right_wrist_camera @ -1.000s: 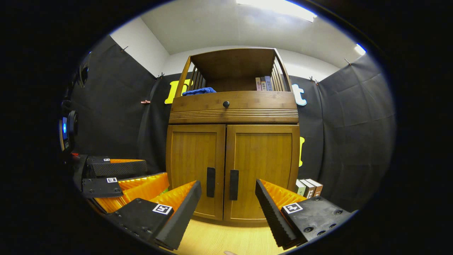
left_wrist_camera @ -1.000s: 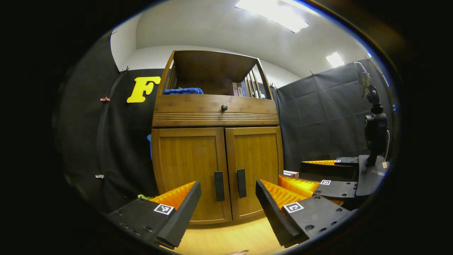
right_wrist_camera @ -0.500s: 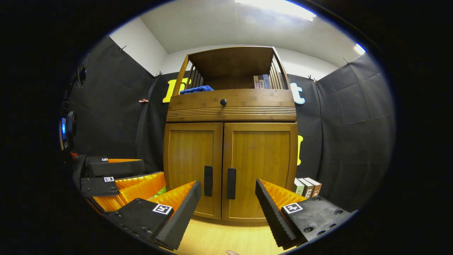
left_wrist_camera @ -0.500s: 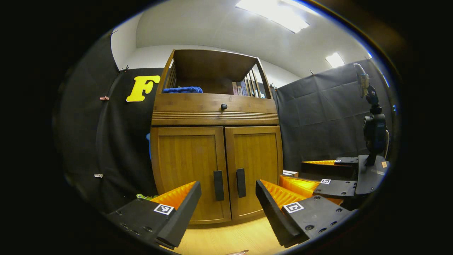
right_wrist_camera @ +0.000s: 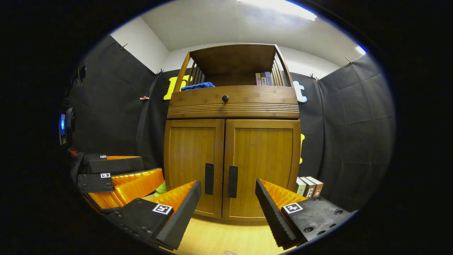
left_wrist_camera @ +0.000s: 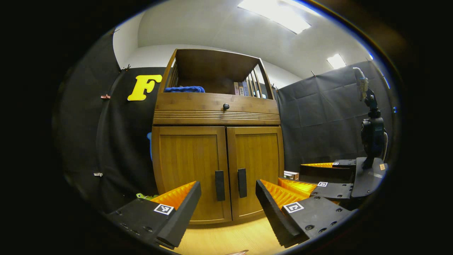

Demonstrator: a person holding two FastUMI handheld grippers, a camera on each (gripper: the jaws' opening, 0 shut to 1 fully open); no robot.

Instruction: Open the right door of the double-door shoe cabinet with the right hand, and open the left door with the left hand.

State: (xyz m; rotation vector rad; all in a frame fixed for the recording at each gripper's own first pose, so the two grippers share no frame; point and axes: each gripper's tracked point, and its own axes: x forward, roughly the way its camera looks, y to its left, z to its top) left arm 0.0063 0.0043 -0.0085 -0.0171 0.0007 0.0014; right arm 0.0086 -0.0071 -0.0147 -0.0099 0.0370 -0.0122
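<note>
Black cloth is backing the shoe cabinet [right_wrist_camera: 231, 141]; both doors are sitting closed; the right gripper [right_wrist_camera: 228, 209] and left gripper [left_wrist_camera: 228, 209] are hanging wide open, empty, before it; I'd be squaring the right one on the right door handle [right_wrist_camera: 233, 181] first.

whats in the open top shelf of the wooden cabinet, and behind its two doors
In the open top shelf lie a folded blue cloth at left and a few upright books at right. Both lower wooden doors are shut, so whatever is behind them is hidden.

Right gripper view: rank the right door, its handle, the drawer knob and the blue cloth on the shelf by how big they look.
1. right door
2. handle
3. blue cloth, partly hidden behind the drawer front, so unsure against the handle
4. drawer knob
</note>
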